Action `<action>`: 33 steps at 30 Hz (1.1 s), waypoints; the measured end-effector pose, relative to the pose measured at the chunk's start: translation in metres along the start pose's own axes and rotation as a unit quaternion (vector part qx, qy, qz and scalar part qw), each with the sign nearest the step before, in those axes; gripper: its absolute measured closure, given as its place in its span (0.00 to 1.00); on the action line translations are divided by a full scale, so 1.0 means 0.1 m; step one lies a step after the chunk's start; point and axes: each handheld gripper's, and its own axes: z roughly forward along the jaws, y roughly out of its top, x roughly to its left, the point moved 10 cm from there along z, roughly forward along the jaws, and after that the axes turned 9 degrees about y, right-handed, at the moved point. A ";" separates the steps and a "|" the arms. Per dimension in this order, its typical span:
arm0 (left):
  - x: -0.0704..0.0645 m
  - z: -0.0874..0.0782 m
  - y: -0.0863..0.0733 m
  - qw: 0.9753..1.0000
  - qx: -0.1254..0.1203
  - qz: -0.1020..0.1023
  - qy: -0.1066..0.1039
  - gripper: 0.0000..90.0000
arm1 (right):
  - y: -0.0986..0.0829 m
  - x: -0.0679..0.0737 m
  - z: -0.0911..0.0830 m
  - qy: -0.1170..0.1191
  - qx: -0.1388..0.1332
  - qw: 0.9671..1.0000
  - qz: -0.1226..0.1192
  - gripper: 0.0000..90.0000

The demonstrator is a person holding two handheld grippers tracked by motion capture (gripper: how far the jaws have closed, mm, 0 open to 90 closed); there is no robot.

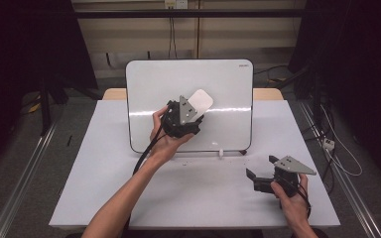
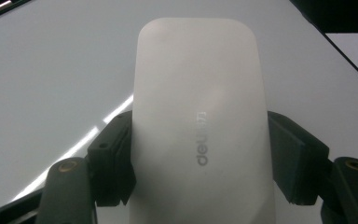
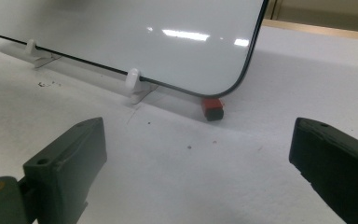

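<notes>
A white rounded eraser (image 1: 200, 100) (image 2: 200, 116) with grey "deli" lettering is held between the jaws of my left gripper (image 1: 191, 111) (image 2: 200, 158), which is shut on it. The eraser rests against the upright whiteboard (image 1: 228, 94) (image 2: 51, 84) near its middle. The board's face looks blank. My right gripper (image 1: 252, 174) (image 3: 196, 163) hovers open low over the table at the front right, with nothing between its jaws. It faces the board's lower right corner (image 3: 233, 88).
A small red and black block (image 1: 242, 152) (image 3: 213, 108) lies on the white table (image 1: 203, 193) by the board's lower right corner. White clip feet (image 1: 221, 153) (image 3: 133, 84) prop the board. Small dark specks lie on the table near the board's foot.
</notes>
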 end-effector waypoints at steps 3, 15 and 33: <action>0.03 -0.06 -0.03 1.000 0.000 0.001 0.000 0.35 | 0.00 0.00 0.00 -0.001 -0.001 1.000 -0.001 0.05; 0.16 -0.26 -0.16 1.000 0.004 -0.003 0.003 0.35 | 0.02 0.00 0.06 -0.001 0.004 1.000 0.001 0.05; 0.45 -0.58 -0.32 0.999 0.003 -0.026 0.039 0.35 | 0.01 -0.02 0.02 0.001 -0.003 1.000 0.004 0.05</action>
